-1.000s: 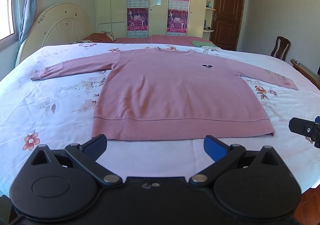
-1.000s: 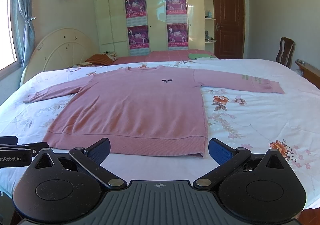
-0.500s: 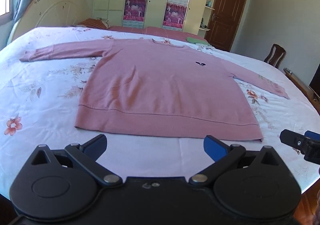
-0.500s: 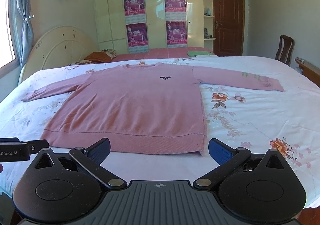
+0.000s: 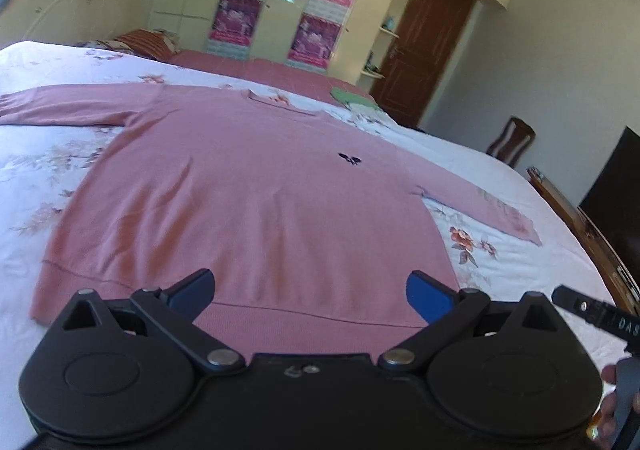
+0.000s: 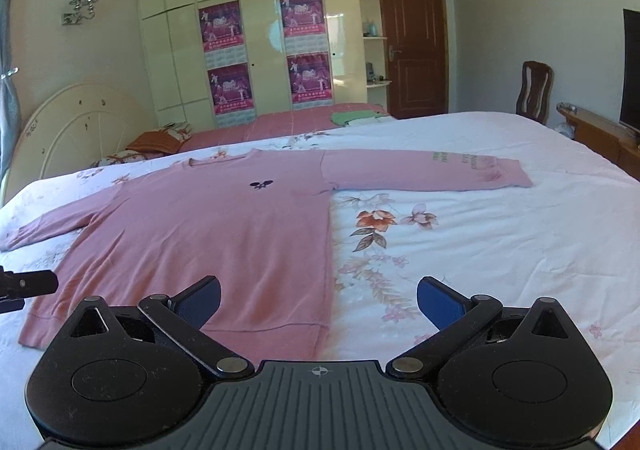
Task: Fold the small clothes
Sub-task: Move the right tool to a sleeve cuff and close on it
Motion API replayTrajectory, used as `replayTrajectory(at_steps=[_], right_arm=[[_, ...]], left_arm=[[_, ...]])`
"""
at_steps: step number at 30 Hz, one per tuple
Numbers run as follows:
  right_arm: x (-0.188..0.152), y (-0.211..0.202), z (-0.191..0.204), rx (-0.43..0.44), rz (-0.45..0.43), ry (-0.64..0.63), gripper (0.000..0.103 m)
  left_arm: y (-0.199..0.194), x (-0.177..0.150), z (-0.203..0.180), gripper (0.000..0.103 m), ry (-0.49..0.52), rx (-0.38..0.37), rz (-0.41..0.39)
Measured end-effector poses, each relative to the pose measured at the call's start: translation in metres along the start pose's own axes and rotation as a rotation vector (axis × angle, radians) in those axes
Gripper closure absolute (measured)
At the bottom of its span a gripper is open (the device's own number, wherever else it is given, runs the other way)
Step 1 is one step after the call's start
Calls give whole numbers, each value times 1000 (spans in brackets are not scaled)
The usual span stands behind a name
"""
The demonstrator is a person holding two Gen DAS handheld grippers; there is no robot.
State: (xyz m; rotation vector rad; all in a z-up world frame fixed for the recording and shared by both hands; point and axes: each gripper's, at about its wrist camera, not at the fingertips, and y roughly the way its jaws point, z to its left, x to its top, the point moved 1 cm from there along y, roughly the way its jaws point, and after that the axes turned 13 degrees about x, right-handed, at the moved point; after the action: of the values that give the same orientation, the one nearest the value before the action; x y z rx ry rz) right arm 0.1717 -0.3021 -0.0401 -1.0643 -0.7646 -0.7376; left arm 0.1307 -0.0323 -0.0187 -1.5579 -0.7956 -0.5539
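While both grippers hung open, you had grasped nothing.
The pink sweater (image 5: 248, 202) lay flat on the bed (image 6: 500, 234); left gripper (image 5: 310, 290) and right gripper (image 6: 318, 300) hovered over its hem, so pinch both corners squarely.

The sweater's (image 5: 248, 202) left cuff ran off the left wrist picture's edge, and the left gripper (image 5: 310, 292) body hid part of its hem. The hand (image 5: 608, 410) at the lower right corner was cut off — only fingertips showed. The sleeve print (image 6: 460, 160) was too small to read.
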Motion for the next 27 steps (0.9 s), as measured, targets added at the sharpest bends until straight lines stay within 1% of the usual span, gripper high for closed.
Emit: replayTrajectory(at_steps=[3,5,6,7,8,11,13,17,18,19,20,23,27], right_arm=[[21,17,-41,-31,-12,83,0],[38,31,-73,-22,-31,142,0],[47,38,-90,-24,-41,169,0],[57,46,-107,-38,-53,187,0],[67,54,-125,-54,-69,204,0],[91,75,-179,-82,-121,267,0],[102,93,-215,-105,-137,319,1],[113,128,-282,-118,-167,432,1],[114,133,-296,-115,-178,457,19],[116,140,-310,-108,-175,488,43],[116,146,-324,-114,-166,528,45],[116,150,-355,-119,-190,618,44],[104,146,-378,-131,-194,725,44]], left_arm=[[30,20,-13,6,28,76,-10],[58,34,-19,7,32,123,11],[74,40,-22,10,33,121,25],[86,47,-25,18,31,124,30],[98,53,-29,20,26,139,33],[133,71,-47,20,30,165,34],[156,81,-61,19,45,183,40],[193,97,-89,16,49,166,67],[200,99,-96,15,56,155,69],[208,101,-104,14,64,151,71],[214,101,-110,14,72,151,77],[228,100,-124,14,88,146,97],[234,97,-126,14,108,158,122]])
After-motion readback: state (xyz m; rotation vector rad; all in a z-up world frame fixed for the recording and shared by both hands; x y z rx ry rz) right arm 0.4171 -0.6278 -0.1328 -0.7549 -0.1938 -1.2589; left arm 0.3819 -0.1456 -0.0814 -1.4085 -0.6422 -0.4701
